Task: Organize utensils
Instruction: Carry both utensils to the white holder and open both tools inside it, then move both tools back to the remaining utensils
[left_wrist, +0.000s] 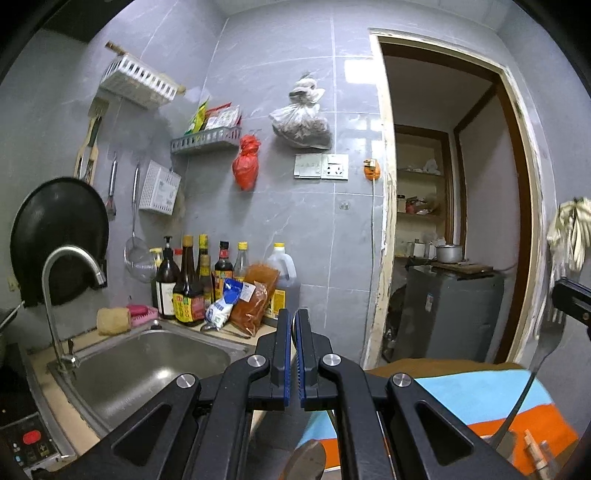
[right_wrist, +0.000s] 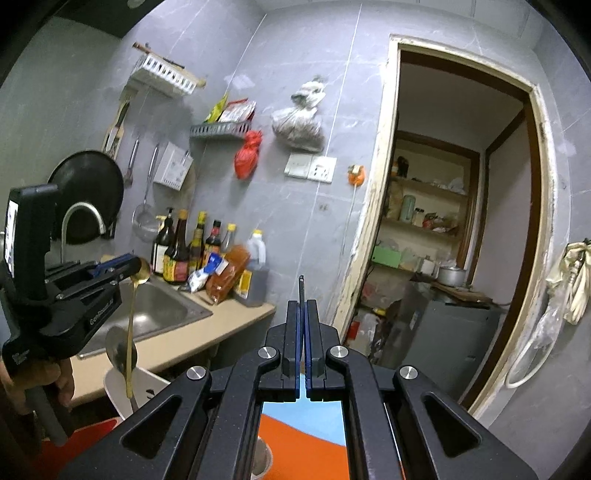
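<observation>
The left gripper (left_wrist: 294, 325) is clamped on a gold spoon (right_wrist: 133, 314): in the right wrist view the bowl is pinched between the blue pads at about nine o'clock, and the long handle hangs straight down from them, apart from the counter. In the left wrist view only a sliver of metal shows between the closed jaws at six o'clock. The right gripper (right_wrist: 303, 314) is shut on a fork (left_wrist: 532, 373); from its own camera only the thin dark edge of the fork rises above the closed fingertips, while the left wrist view shows it at four o'clock, tines up under the black jaw tip, handle slanting down. Below the spoon handle, at seven o'clock in the right wrist view, a steel spoon (right_wrist: 120, 354) stands in a white holder (right_wrist: 147, 384). Under both grippers lies an orange and blue cloth (left_wrist: 480, 398). Farther off at eight o'clock sits the steel sink (left_wrist: 155, 365) with its curved tap (left_wrist: 66, 280), sauce bottles (left_wrist: 195, 280) behind it, and a doorway (left_wrist: 450, 199) at three o'clock.
</observation>
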